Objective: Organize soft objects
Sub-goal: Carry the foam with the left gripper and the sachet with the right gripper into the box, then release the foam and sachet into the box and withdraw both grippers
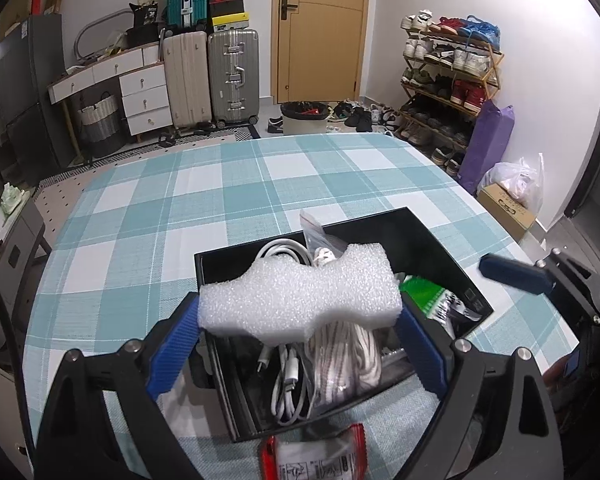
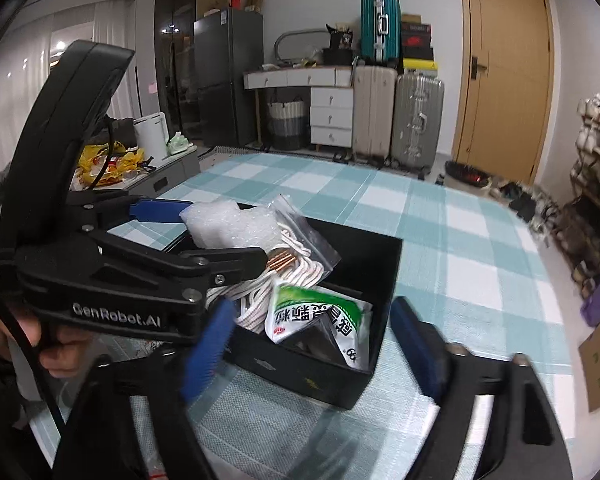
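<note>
My left gripper (image 1: 300, 320) is shut on a white foam block (image 1: 300, 292) and holds it just above an open black box (image 1: 440, 248). The foam block also shows in the right wrist view (image 2: 227, 220), between the left gripper's blue fingers (image 2: 155, 210). The box (image 2: 364, 264) holds white cables (image 1: 291, 384), a bagged coil of white rope (image 1: 344, 356) and a green and white packet (image 2: 320, 316). My right gripper (image 2: 312, 340) is open and empty at the box's near corner. Its blue finger shows in the left wrist view (image 1: 512, 274).
A red and white packet (image 1: 316, 456) lies on the checked tablecloth (image 1: 219, 200) just in front of the box. Beyond the table stand suitcases (image 1: 231, 76), a white dresser (image 1: 139, 88), a door and a shoe rack (image 1: 448, 80).
</note>
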Tool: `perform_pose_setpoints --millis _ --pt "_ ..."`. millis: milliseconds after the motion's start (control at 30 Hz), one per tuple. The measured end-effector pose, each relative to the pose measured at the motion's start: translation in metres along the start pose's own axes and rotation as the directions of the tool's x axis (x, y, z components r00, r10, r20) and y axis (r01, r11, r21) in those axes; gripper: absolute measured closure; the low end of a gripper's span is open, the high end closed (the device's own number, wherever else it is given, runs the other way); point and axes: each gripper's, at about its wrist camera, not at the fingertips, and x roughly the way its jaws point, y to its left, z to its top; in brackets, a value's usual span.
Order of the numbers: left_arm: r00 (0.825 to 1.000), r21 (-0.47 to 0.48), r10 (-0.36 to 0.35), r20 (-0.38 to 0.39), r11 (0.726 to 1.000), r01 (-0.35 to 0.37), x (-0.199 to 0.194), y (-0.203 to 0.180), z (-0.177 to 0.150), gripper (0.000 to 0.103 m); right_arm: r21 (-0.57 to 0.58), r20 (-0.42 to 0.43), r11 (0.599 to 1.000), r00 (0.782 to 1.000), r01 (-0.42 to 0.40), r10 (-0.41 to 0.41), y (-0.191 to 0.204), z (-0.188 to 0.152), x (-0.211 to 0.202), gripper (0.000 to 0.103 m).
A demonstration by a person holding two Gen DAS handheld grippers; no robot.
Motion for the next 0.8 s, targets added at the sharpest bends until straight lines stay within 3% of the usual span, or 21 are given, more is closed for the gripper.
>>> perform_pose_setpoints --millis 200,800 --pt "1.0 0.024 0.022 0.016 0.999 -0.022 -0.013 -0.001 -0.005 0.0 0.029 0.006 0.999 0.999 0.032 -0.032 -0.005 -0.006 -0.013 0.002" --pt "0.999 0.012 0.028 0.022 1.0 -0.028 -0.047 0.006 -0.028 0.0 0.114 -0.005 0.993 0.999 0.033 -0.033 -0.014 -0.024 -0.042 0.001"
